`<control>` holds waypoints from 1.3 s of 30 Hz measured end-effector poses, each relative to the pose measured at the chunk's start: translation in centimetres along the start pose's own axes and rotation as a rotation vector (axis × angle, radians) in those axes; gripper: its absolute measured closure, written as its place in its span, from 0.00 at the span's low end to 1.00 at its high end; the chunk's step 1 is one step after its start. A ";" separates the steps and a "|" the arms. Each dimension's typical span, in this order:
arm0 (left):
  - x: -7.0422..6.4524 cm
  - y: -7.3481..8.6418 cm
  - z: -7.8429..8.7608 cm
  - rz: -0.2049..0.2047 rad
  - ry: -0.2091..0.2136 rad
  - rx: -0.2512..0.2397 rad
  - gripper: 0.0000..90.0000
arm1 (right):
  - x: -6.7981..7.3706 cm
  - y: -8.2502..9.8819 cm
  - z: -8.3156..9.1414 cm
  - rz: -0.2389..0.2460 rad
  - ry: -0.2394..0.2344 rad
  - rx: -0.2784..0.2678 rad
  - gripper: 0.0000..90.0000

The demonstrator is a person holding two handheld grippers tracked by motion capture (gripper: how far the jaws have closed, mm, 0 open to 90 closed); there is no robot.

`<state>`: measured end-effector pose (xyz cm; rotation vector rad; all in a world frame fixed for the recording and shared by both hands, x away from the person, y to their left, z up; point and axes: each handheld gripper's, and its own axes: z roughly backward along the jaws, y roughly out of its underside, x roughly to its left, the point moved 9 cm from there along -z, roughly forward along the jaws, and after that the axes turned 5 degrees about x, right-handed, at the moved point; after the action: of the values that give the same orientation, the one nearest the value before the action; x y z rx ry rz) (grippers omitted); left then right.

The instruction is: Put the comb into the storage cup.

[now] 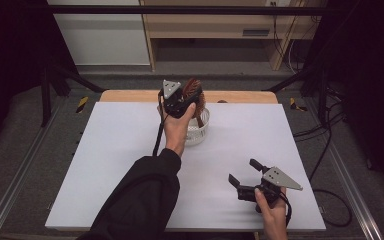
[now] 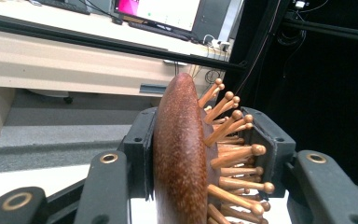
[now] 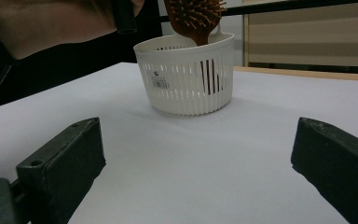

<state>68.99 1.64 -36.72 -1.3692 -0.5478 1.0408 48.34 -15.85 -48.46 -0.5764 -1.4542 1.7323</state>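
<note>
**Inspector:** White sheet covers the counter [image 1: 130,165] in the high view. Left tongs [image 1: 189,95] are raised over the far middle, clamped on a wooden hairbrush [image 1: 193,89]. The brush head stands above a white slatted basket [image 1: 200,131], which sits on the counter just beyond the left hand [image 1: 176,127].

**Clerk:** And the right side?

**Inspector:** Right tongs [image 1: 244,172] sit low at the near right, well apart from the basket, jaws spread, nothing between them. The right hand [image 1: 272,210] grips them from below.

**Clerk:** Left gripper view?

**Inspector:** The hairbrush [image 2: 179,154] stands upright between the jaws, smooth back against one pad, ball-tipped wooden bristles toward the other. Grip is closed on the head. A desk with a monitor lies behind.

**Clerk:** Right gripper view?

**Inspector:** Jaws wide apart at the bottom corners. Beyond them, the basket [image 3: 186,77] rests on the counter [image 3: 191,163]. The hairbrush [image 3: 196,16] hangs handle-down, with the handle inside the basket and the head above the rim.
</note>
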 end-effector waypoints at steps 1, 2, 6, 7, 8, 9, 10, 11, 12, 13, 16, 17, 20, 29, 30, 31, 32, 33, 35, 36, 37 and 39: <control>0.0 0.0 0.0 0.002 0.001 0.000 0.55 | 0.0 0.0 0.0 -0.001 0.000 0.000 0.03; 0.0 0.0 0.0 0.002 0.002 0.000 0.55 | 0.0 0.0 0.0 0.000 -0.001 0.000 0.03; 0.1 0.0 0.0 0.002 0.002 0.001 0.55 | 0.0 0.0 0.0 0.001 -0.001 0.000 0.03; 0.1 0.0 0.0 0.002 0.002 0.001 0.55 | 0.0 0.0 0.0 0.002 0.000 0.001 0.03; 0.2 0.0 0.0 0.001 0.002 0.001 0.55 | 0.0 0.0 0.0 0.001 0.000 0.001 0.03; 0.2 0.1 0.0 -0.001 0.000 0.002 0.54 | 0.0 0.0 0.0 0.000 0.000 0.000 0.03; 0.3 0.1 0.0 -0.006 -0.002 0.004 0.54 | 0.0 0.0 0.0 0.000 0.000 0.000 0.03; 0.3 0.1 0.0 -0.008 -0.001 0.007 0.54 | 0.0 0.0 0.0 0.001 -0.002 0.003 0.03; 0.4 0.1 0.1 -0.015 0.004 0.015 0.54 | 0.0 0.0 0.0 0.001 -0.001 -0.001 0.03; 0.4 0.1 0.2 -0.022 0.006 0.020 0.54 | 0.0 0.0 0.0 -0.003 -0.001 -0.001 0.03; 0.9 0.1 0.5 -0.036 0.009 0.041 0.53 | 0.0 0.1 -0.1 0.000 -0.001 0.002 0.03; 1.2 0.2 0.6 -0.031 0.010 0.047 0.53 | 0.0 0.1 -0.1 -0.002 -0.001 0.003 0.03; 2.0 0.3 0.9 -0.008 0.006 0.047 0.52 | 0.0 0.1 -0.2 0.005 0.002 0.005 0.03; 3.6 1.0 1.8 0.029 -0.003 0.067 0.50 | 0.1 0.2 -0.2 0.000 -0.002 0.006 0.03; 3.8 1.1 1.9 0.030 -0.005 0.068 0.49 | 0.1 0.2 -0.2 0.003 -0.001 0.007 0.03; 4.0 1.1 1.9 0.034 -0.004 0.070 0.49 | 0.1 0.2 -0.2 0.003 -0.002 0.007 0.03; 4.2 1.2 1.9 0.039 -0.005 0.073 0.49 | 0.1 0.2 -0.2 0.001 -0.004 0.008 0.03; 4.4 1.2 2.0 0.044 -0.007 0.078 0.48 | 0.1 0.2 -0.2 -0.001 -0.006 0.009 0.03; 4.8 1.3 2.1 0.048 -0.002 0.084 0.48 | 0.1 0.2 -0.2 -0.002 -0.007 0.007 0.03; 4.9 1.3 2.1 0.044 0.003 0.087 0.48 | 0.1 0.2 -0.2 -0.002 -0.006 0.007 0.03; 5.0 1.4 2.1 0.038 0.005 0.092 0.47 | 0.1 0.2 -0.2 -0.002 -0.007 0.007 0.03; 5.2 1.4 2.2 0.037 0.005 0.100 0.47 | 0.1 0.2 -0.2 -0.002 -0.007 0.009 0.03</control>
<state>69.22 6.98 -38.97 -1.2973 -0.4619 1.0797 48.41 -15.65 -48.68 -0.5650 -1.4510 1.7403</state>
